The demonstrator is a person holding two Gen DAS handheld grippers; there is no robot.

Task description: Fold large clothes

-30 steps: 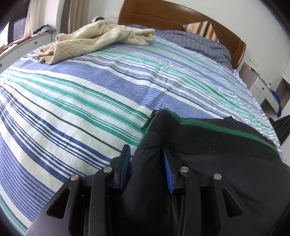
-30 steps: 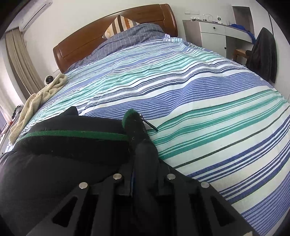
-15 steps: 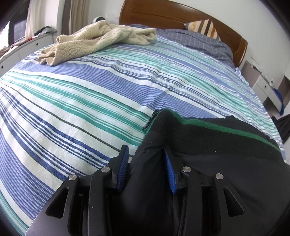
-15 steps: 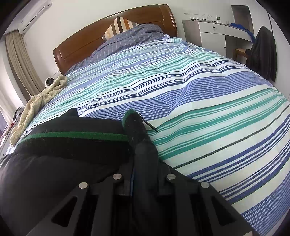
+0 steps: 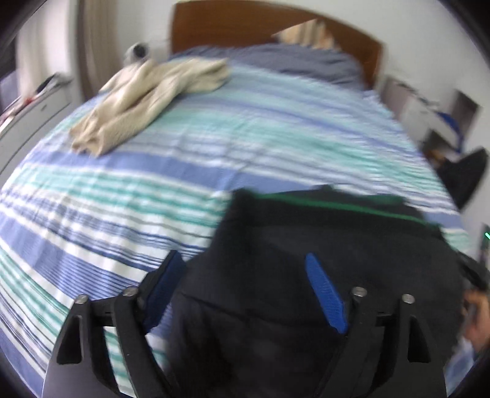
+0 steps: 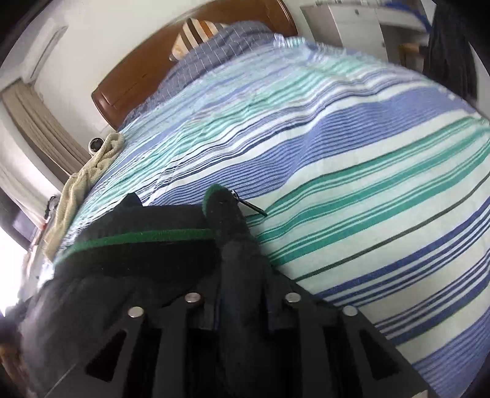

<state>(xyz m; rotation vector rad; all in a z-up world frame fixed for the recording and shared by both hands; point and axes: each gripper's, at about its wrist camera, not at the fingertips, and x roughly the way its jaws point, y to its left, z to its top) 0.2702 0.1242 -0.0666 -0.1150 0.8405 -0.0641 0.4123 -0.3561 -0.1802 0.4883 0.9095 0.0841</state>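
Black cloth with a thin green stripe, a jacket (image 5: pixel 321 245), lies on the near part of a bed (image 5: pixel 214 147) covered in blue, teal and white stripes. In the left wrist view the left gripper (image 5: pixel 245 275) has its fingers (image 5: pixel 324 287) spread wide and opening, their blue pads well apart; the jacket's dark cloth sits in the gap between them, but neither pad presses on it, so this side is released. The picture is blurred. In the right wrist view the right gripper (image 6: pixel 242 294) has its fingers close together around a narrow ridge of the jacket (image 6: pixel 137 254) that runs up between them toward a green-edged collar tip, with a zip pull (image 6: pixel 249 205) lying on the sheet just past it; these fingers are beginning to open, though the cloth fills the gap and they appear to grip it. A beige towel (image 5: pixel 147 101) lies crumpled well apart from the jacket, near the wooden headboard (image 5: pixel 245 27), and a striped pillow (image 6: pixel 196 33) leans against that headboard. A bit of a hand (image 5: pixel 476 318) shows at the right edge of the left view
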